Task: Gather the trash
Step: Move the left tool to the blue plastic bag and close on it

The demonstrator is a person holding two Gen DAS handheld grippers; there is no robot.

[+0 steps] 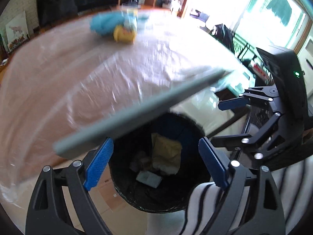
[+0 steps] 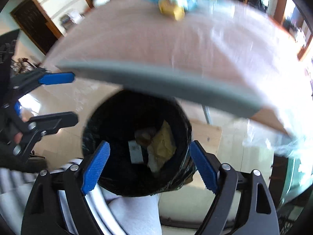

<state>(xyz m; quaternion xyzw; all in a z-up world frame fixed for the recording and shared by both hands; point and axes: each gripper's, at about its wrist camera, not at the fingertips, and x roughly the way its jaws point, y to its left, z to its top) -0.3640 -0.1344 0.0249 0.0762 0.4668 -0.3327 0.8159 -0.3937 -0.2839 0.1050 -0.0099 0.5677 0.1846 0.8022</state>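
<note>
While your left gripper [image 1: 155, 160] and right gripper [image 2: 149, 167] hang over the trash bin [image 1: 156, 199], both jaws gape empty.

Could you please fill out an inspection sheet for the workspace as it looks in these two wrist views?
Surface: table with a grey edge, under a glossy clear cover; image blurred.
Job's things: black-lined trash bin on the floor below the table edge, holding a yellowish crumpled wrapper, a small flat pack and other scraps.
Clutter: a blue item and a yellow item at the far side of the table, too blurred to identify.
Grippers: left gripper and right gripper both open above the bin, nothing between the jaws.
Cables: nothing seen.
Surroundings: pale floor, bright windows, striped fabric near the bin.
</note>
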